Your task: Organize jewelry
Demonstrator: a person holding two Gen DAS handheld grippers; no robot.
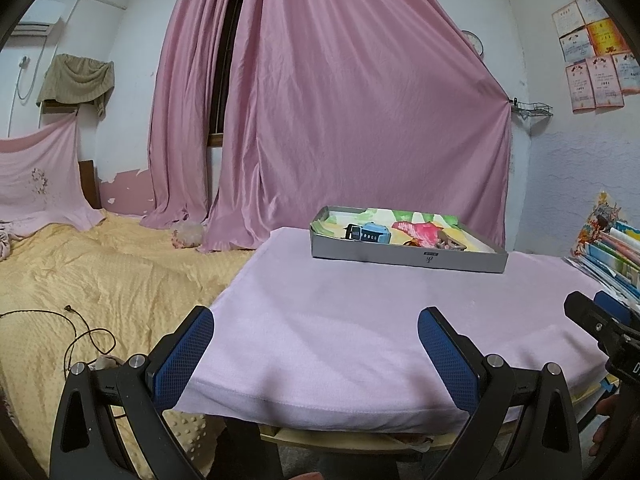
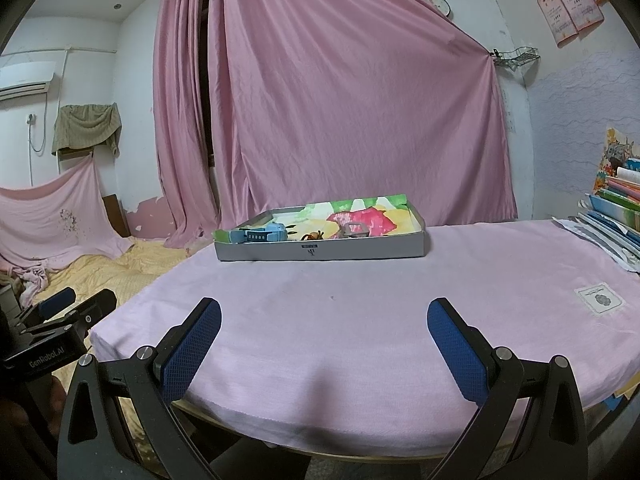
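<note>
Jewelry is gathered inside a shallow grey cardboard tray (image 1: 408, 257) with a colourful floral paper lining, which is set toward the far side of a counter covered by a pale pink cloth (image 1: 340, 320). Within the tray, a light blue wristwatch with a dark strap (image 1: 370, 234) is seen at the left end, a small orange-brown trinket (image 2: 313, 236) near the middle, and a grey square-framed piece (image 2: 355, 230) just right of it; finer detail of these cannot be told.

The left gripper (image 1: 316, 354) is held low over the near edge of the counter, its two blue textured pads spread wide apart with nothing between them. The right gripper (image 2: 324, 344) is likewise held over the near edge, pads wide apart and empty. Both are well apart from the tray.

A stack of colourful books (image 2: 618, 208) is piled at the right end of the counter. A bed with a yellow dimpled blanket (image 1: 100, 272) lies to the left, a dark cable (image 1: 80, 332) trailing across it. Pink curtains (image 1: 340, 100) are hung behind the counter.
</note>
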